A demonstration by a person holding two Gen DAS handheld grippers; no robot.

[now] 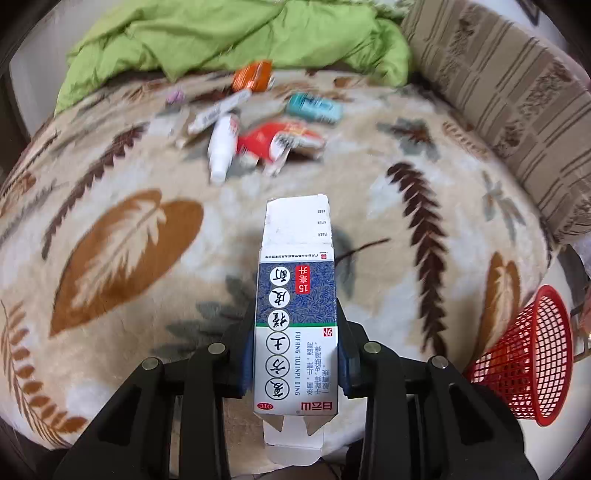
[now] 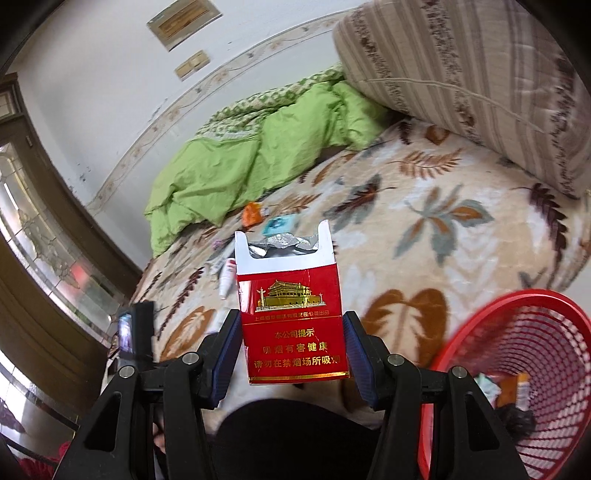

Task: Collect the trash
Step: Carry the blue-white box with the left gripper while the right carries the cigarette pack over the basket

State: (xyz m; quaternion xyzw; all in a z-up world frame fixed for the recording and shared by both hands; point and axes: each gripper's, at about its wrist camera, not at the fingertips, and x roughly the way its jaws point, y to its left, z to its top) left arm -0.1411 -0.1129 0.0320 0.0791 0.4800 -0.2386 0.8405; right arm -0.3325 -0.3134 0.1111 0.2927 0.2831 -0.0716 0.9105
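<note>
My left gripper [image 1: 293, 314] is shut on a blue and white medicine carton [image 1: 295, 280], held lengthwise above the leaf-patterned blanket [image 1: 122, 251], its open flaps at both ends. My right gripper [image 2: 291, 317] is shut on an opened red cigarette pack [image 2: 291, 302], upright, with foil showing at the top. More litter lies farther up the bed: a white bottle [image 1: 221, 144], a crumpled red pack [image 1: 280, 142], a teal box [image 1: 314, 107], an orange packet [image 1: 253, 75] and a long white box [image 1: 219, 110]. A red mesh basket [image 2: 535, 369] stands just right of the cigarette pack.
The basket [image 1: 532, 358] sits at the bed's right edge and holds some scraps [image 2: 513, 387]. A rumpled green quilt [image 1: 236, 33] lies at the far end. A striped brown pillow [image 1: 498, 92] lines the right side. A wall and a wooden-framed door [image 2: 44, 229] stand left.
</note>
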